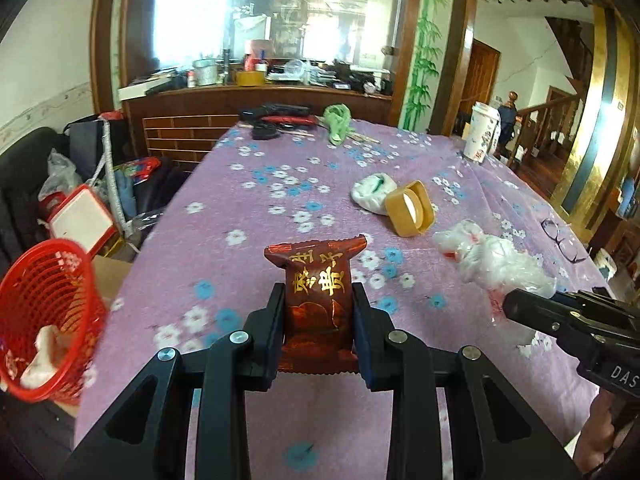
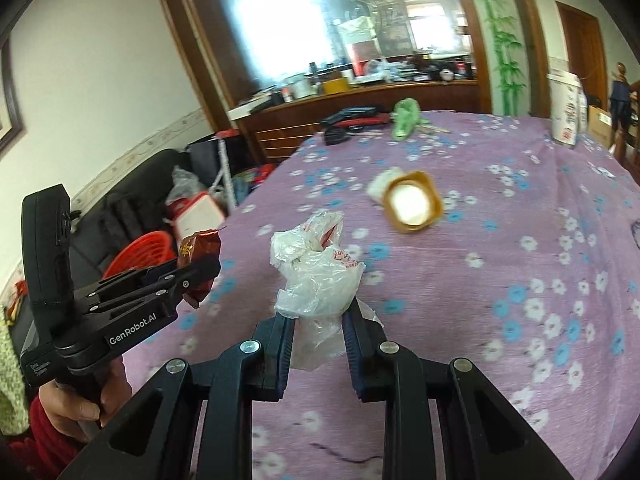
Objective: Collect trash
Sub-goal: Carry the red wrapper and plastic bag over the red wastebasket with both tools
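Note:
My left gripper (image 1: 318, 294) is shut on a dark red snack wrapper (image 1: 318, 292) with gold characters, held above the purple flowered tablecloth (image 1: 248, 216). It also shows in the right wrist view (image 2: 200, 270), with the wrapper (image 2: 198, 250). My right gripper (image 2: 318, 312) is shut on a crumpled clear plastic bag (image 2: 316, 268) with red print, lifted above the cloth; it shows at the right of the left wrist view (image 1: 516, 304) with the bag (image 1: 492, 256). A red mesh bin (image 1: 44, 312) hangs off the table's left edge with white trash inside.
A tan square cup (image 1: 412, 210) lies on its side beside a white crumpled wad (image 1: 370, 194). A green bag (image 1: 337, 122), black items (image 1: 276, 116) and a paper cup (image 1: 482, 132) stand at the far end. Glasses (image 1: 564, 240) lie at the right edge.

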Tool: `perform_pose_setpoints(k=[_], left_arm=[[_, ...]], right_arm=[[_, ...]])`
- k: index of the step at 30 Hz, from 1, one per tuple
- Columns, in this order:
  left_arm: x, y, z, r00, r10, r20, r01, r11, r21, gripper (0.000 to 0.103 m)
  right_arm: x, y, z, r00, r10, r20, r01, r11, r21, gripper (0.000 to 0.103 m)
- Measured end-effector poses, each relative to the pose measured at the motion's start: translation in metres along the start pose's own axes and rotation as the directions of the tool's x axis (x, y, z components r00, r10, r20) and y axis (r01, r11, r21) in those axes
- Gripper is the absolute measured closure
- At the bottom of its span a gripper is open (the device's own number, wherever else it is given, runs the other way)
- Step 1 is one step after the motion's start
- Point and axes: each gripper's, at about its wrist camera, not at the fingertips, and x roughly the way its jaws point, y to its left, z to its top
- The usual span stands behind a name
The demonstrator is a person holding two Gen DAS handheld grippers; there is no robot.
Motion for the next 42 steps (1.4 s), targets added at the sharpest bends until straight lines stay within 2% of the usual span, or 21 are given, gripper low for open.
perform_pose_setpoints(k=[8,14,19,26,35,42], left_arm=[[-0.035,0.054,-0.007,0.998,0.059,0.029,-0.057,0.995,-0.085,0.074],[-0.053,0.101,-0.009,0.991,0.120,0.050,-0.111,0.981,-0.161,0.074],[-0.069,0.139,-0.014,0.983,0.175,0.065,-0.157,0.964,-0.216,0.074],[-0.088,0.198,-0.027,0.963,0.265,0.048,-0.240,0.926,-0.292,0.074],[-0.087,0.242,-0.040,0.953,0.303,0.000,-0.285,0.897,-0.339,0.074],[-0.078,0.259,-0.041,0.951,0.309,-0.023,-0.297,0.888,-0.350,0.074]], right_arm=[[0.018,0.042,0.003,0.996,0.070,-0.051,-0.072,0.996,-0.050,0.078],[0.034,0.073,0.008,0.990,0.105,-0.091,-0.113,0.989,-0.096,0.078],[0.048,0.106,0.017,0.983,0.138,-0.121,-0.155,0.977,-0.149,0.078],[0.079,0.156,0.030,0.962,0.207,-0.178,-0.242,0.949,-0.201,0.078],[0.128,0.215,0.041,0.933,0.257,-0.251,-0.317,0.917,-0.240,0.077],[0.164,0.237,0.049,0.927,0.249,-0.280,-0.317,0.920,-0.231,0.077]])
